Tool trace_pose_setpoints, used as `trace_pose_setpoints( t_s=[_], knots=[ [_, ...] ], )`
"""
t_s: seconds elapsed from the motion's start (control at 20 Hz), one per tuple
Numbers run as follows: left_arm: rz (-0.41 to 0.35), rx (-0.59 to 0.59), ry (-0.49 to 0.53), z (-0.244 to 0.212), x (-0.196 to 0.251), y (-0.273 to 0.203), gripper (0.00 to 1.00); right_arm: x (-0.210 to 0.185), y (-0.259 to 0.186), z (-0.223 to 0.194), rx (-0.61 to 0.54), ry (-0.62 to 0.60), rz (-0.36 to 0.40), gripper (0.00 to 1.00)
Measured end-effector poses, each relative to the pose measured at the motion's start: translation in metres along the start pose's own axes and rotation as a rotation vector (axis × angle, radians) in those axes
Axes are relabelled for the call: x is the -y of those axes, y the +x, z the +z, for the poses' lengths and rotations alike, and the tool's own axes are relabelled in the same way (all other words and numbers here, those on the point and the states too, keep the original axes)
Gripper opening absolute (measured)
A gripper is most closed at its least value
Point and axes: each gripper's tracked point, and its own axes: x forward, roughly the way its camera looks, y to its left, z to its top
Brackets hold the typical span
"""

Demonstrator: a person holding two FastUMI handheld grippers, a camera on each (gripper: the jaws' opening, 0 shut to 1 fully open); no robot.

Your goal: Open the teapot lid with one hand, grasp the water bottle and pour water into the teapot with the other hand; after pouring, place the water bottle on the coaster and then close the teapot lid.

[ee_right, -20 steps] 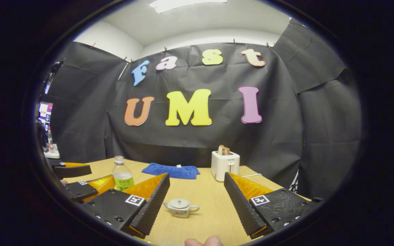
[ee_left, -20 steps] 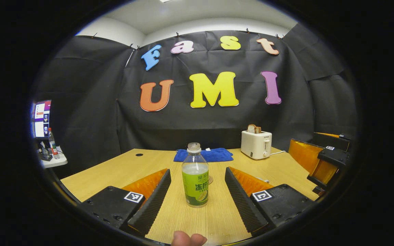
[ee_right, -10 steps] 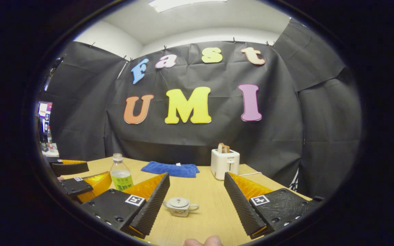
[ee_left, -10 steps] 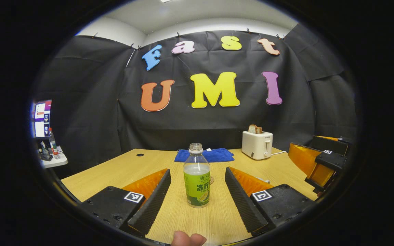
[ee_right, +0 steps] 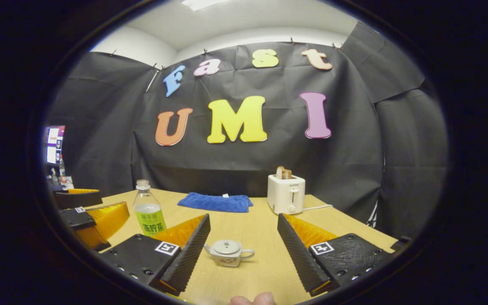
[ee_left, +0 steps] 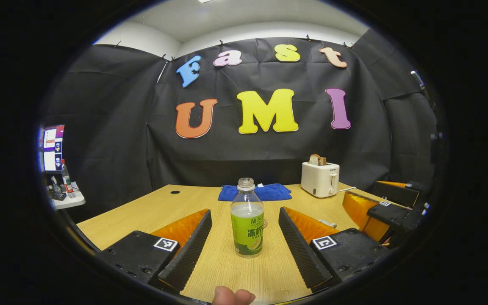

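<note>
An uncapped water bottle (ee_left: 247, 224) with a green label stands upright on the wooden table (ee_left: 151, 212), in line with the gap of my left gripper (ee_left: 244, 212). That gripper is open and touches nothing. A round coaster (ee_left: 264, 223) peeks out just behind the bottle. In the right gripper view a small white teapot (ee_right: 228, 253) with its lid on sits between the open fingers of my right gripper (ee_right: 244, 217), untouched. The bottle (ee_right: 148, 209) and the left gripper (ee_right: 85, 216) appear at that view's left. The right gripper (ee_left: 381, 209) appears at the left gripper view's right.
A white toaster (ee_left: 320, 180) holding bread stands at the back right of the table, with its cord trailing right. A folded blue cloth (ee_left: 256, 192) lies at the back centre. Off the table's left edge is a small side table with a monitor (ee_left: 52, 146).
The right gripper has come lower and a little closer to the teapot, which looks larger. The left gripper has drifted slightly, with the bottle now a bit right of centre. Both stay open.
</note>
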Motion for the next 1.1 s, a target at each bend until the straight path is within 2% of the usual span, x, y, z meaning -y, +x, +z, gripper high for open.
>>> trace_pose_setpoints(
  t_s=[0.7,0.8,0.85,0.9,0.95,1.0,1.05,1.1],
  knots=[
    [0.043,-0.007,0.007,-0.001,-0.025,0.005,0.99,-0.027,0.077,-0.063,-0.120,-0.048,0.024,0.97],
    [0.045,-0.011,0.007,-0.004,-0.027,0.007,0.99,-0.029,0.083,-0.069,-0.137,-0.049,0.026,0.87],
    [0.046,-0.012,0.007,-0.003,-0.028,0.007,0.99,-0.029,0.085,-0.072,-0.143,-0.046,0.027,0.78],
    [0.047,-0.014,0.007,-0.004,-0.030,0.008,0.99,-0.030,0.088,-0.074,-0.149,-0.047,0.025,0.75],
    [0.048,-0.017,0.006,-0.005,-0.030,0.010,0.99,-0.031,0.089,-0.077,-0.158,-0.048,0.026,0.65],
    [0.049,-0.020,0.004,-0.006,-0.032,0.009,0.99,-0.032,0.090,-0.080,-0.168,-0.049,0.029,0.60],
    [0.050,-0.024,0.002,-0.008,-0.032,0.010,0.99,-0.035,0.091,-0.080,-0.170,-0.047,0.034,0.49],
    [0.052,-0.025,-0.001,-0.008,-0.034,0.011,0.99,-0.036,0.092,-0.079,-0.168,-0.051,0.031,0.46]
  ],
)
